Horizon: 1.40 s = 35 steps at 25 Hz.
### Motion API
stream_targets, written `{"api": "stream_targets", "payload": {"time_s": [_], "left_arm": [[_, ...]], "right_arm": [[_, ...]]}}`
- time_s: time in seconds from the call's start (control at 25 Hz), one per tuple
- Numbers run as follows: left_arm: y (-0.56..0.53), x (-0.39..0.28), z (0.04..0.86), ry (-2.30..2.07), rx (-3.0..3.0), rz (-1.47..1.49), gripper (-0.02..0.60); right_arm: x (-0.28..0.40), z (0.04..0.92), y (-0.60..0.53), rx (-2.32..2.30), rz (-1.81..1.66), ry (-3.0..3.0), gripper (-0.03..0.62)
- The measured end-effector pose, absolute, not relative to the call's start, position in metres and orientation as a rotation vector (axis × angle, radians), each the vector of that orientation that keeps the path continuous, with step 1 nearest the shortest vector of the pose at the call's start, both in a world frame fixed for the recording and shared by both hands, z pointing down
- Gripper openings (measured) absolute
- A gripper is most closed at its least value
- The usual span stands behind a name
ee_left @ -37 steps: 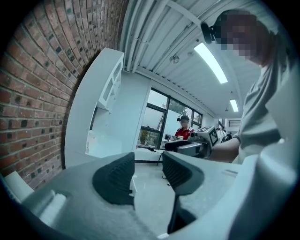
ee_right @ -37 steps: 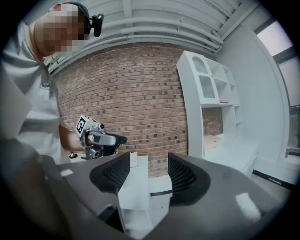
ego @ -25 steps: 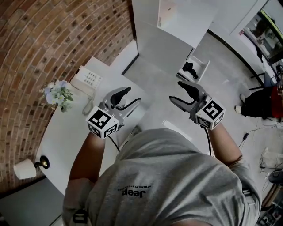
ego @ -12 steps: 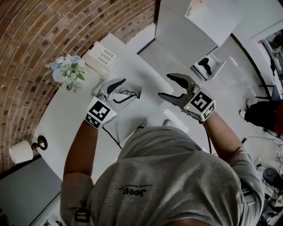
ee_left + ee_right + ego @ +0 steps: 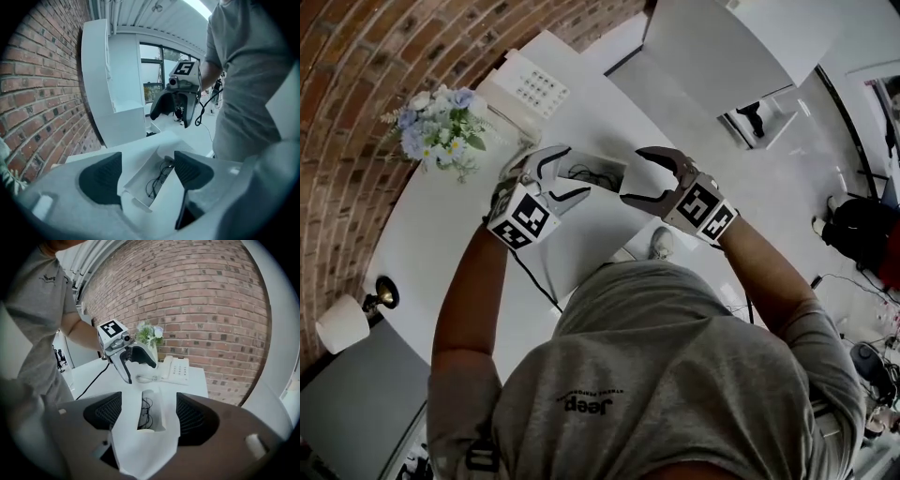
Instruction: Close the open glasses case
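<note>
The white glasses case (image 5: pixel 598 172) lies open on the white table (image 5: pixel 441 244), dark-rimmed glasses (image 5: pixel 157 180) in its tray and its flat lid (image 5: pixel 140 446) spread toward me. My left gripper (image 5: pixel 567 176) hovers at the case's left end and my right gripper (image 5: pixel 639 176) at its right end, facing each other. Both have just been opening their jaws and stand open. The case shows in the gap of each pair, but no pad touches it. The right gripper (image 5: pixel 176 101) shows in the left gripper view, and the left gripper (image 5: pixel 124 352) in the right gripper view.
A white desk phone (image 5: pixel 530 89) and a vase of flowers (image 5: pixel 436 131) stand at the table's far left by the brick wall. A small lamp (image 5: pixel 347 323) sits near the table's left edge. A white cabinet (image 5: pixel 722 56) stands beyond the table.
Both grippers have come down and forward to either end of the case, and their jaws have spread wider. The case has not moved.
</note>
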<state>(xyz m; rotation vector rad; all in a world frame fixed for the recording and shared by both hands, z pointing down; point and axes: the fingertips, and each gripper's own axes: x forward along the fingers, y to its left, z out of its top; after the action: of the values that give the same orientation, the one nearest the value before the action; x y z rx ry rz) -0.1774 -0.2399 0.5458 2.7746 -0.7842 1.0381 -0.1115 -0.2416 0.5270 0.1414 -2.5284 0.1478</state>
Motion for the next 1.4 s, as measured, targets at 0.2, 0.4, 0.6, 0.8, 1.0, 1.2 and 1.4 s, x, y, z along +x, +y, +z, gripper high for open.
{"api": "stream_targets", "payload": {"time_s": [0.2, 0.4, 0.6, 0.8, 1.0, 1.2, 1.4], "left_arm": [[-0.247, -0.186, 0.586, -0.726, 2.739, 1.102, 0.37], [-0.248, -0.19, 0.624, -0.669, 2.731, 1.214, 0.382], [-0.251, -0.193, 0.647, -0.651, 2.725, 1.279, 0.391], [-0.253, -0.192, 0.649, -0.615, 2.754, 1.285, 0.4], [-0.25, -0.195, 0.654, -0.565, 2.789, 1.383, 0.402], [-0.25, -0.196, 0.659, -0.56, 2.796, 1.454, 0.408], [-0.251, -0.197, 0.663, -0.593, 2.795, 1.515, 0.411]], "right_arm": [[-0.129, 0.575, -0.242, 0.125, 0.172, -2.464, 0.394], [-0.138, 0.616, -0.244, 0.116, 0.15, -2.39, 0.408], [-0.143, 0.646, -0.247, 0.122, 0.094, -2.329, 0.419], [-0.146, 0.668, -0.246, 0.115, 0.07, -2.282, 0.426], [-0.148, 0.675, -0.245, 0.097, 0.067, -2.278, 0.433], [-0.149, 0.675, -0.242, 0.081, 0.072, -2.287, 0.421], [-0.149, 0.675, -0.241, 0.085, 0.06, -2.291, 0.414]]}}
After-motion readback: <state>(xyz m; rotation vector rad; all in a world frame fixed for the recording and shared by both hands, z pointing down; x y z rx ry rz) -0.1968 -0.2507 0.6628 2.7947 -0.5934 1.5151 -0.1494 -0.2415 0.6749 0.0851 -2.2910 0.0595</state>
